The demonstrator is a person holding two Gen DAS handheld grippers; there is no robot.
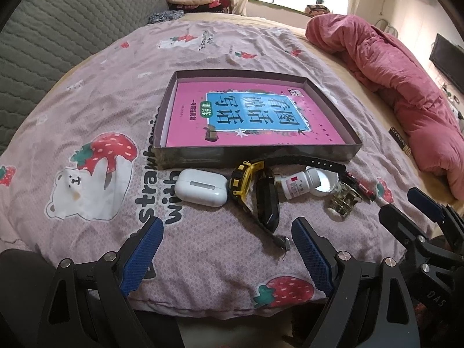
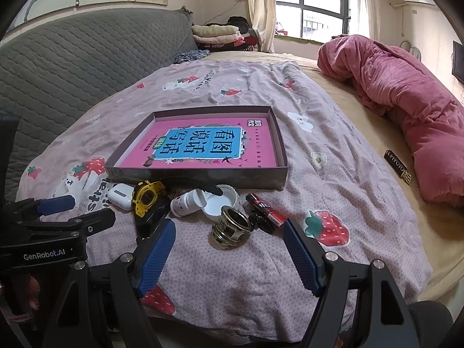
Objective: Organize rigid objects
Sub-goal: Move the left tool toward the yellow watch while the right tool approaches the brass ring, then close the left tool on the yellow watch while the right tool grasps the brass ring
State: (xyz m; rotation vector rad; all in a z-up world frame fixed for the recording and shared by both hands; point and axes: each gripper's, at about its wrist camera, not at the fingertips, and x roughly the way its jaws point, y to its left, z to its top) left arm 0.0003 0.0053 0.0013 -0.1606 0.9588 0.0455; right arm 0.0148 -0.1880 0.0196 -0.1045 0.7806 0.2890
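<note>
A shallow box [image 1: 255, 153] [image 2: 200, 177] with a pink book inside lies on the bed. In front of it lie a white earbud case [image 1: 200, 189] [image 2: 121, 195], a yellow-and-black watch [image 1: 242, 181] [image 2: 146, 195], a white pill bottle [image 1: 300, 185] [image 2: 188, 201], a white lid [image 2: 221, 204], a metal fitting [image 1: 343, 201] [image 2: 230, 227] and a red-and-black marker [image 1: 359, 187] [image 2: 265, 207]. My left gripper [image 1: 227, 233] is open and empty, just short of the watch. My right gripper [image 2: 229, 237] is open and empty, either side of the metal fitting.
The objects rest on a pink strawberry-print pillow [image 1: 87, 121] [image 2: 333, 174]. A crumpled pink blanket [image 1: 406, 87] [image 2: 406, 101] lies to the right, with a small dark box [image 2: 397, 166] beside it. A grey quilted headboard [image 2: 72, 58] stands at the left.
</note>
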